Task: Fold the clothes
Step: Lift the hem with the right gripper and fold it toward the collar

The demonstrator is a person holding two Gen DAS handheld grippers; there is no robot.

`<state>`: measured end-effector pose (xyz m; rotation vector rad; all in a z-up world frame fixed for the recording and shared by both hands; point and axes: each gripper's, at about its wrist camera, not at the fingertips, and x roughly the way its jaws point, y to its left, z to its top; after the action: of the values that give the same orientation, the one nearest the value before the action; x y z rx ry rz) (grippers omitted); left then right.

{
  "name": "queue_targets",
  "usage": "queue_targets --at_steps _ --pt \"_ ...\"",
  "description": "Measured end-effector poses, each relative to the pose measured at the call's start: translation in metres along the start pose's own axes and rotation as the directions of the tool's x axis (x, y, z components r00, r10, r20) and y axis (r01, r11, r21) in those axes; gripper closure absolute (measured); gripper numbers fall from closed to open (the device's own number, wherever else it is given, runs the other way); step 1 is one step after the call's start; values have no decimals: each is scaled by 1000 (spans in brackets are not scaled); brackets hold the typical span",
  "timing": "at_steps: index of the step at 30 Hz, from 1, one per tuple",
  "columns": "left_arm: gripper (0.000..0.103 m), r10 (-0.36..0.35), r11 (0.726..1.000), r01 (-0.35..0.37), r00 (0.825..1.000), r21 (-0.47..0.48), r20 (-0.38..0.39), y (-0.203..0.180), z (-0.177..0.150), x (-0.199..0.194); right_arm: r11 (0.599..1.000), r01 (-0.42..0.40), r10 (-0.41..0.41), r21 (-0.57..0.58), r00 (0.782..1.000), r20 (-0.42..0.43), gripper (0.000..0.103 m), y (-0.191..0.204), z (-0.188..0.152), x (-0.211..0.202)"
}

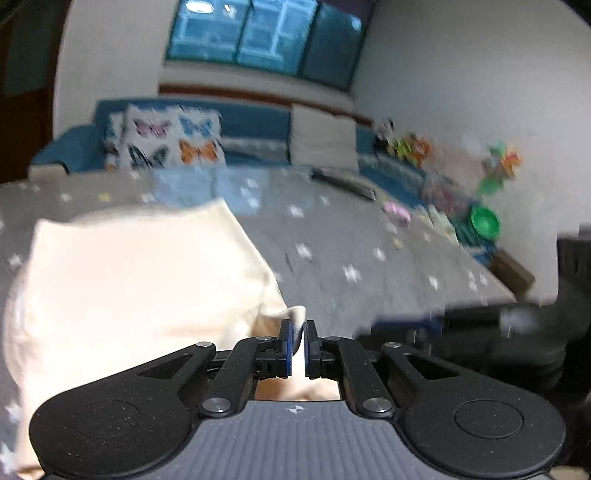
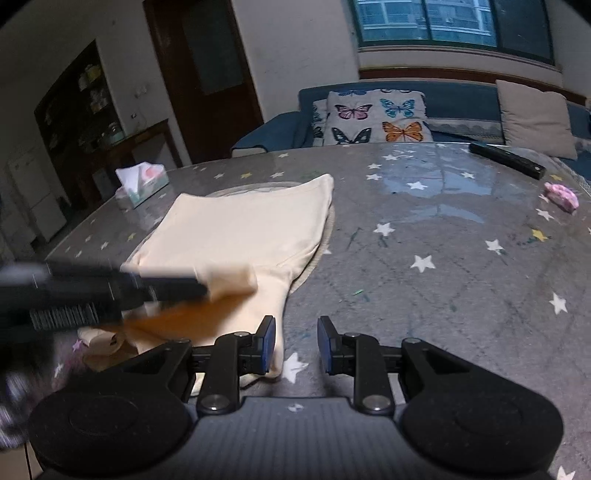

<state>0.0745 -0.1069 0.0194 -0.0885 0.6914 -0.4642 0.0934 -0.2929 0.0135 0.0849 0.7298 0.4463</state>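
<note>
Left gripper: clamped, apparently on a cloth corner, view blurred.
Right gripper: jaws apart over the counter.

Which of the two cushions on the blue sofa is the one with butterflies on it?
The butterfly cushion on the left end of the sofa; the plain beige cushion further right has no pattern.

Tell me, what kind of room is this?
Probably a living room at home. A blue sofa with a butterfly cushion stands under the window, and a cream garment lies on a table with a starry cover, beside a tissue box.
</note>
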Motion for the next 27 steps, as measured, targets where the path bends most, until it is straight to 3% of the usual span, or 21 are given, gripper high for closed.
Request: queue_targets --at_steps 4,9,13,18,20,22,27 --pt "85 -24 1000 24 999 -1 -23 9 -10 -5 999 -25 25 33 1000 9 79 -2 7 2" --pt "77 0 1000 1 1000 -8 22 32 -12 -39 996 -77 77 34 997 0 79 11 13 18" --pt "75 111 993 -109 992 -41 56 65 -11 -57 996 -91 91 19 995 -28 79 22 17 39" --pt "78 252 962 -247 967 -117 32 112 -12 -66 997 -81 81 0 994 -74 79 32 18 64" --pt "78 267 957 -262 963 -128 25 124 -14 -66 997 -76 74 -12 994 -85 82 35 17 69" --pt "78 272 955 -268 962 -130 17 131 -16 -67 998 -58 55 -32 995 -81 95 40 19 70" --pt "78 319 941 -316 948 -123 6 134 -22 -57 996 -64 65 -65 998 16 99 53 28 52"
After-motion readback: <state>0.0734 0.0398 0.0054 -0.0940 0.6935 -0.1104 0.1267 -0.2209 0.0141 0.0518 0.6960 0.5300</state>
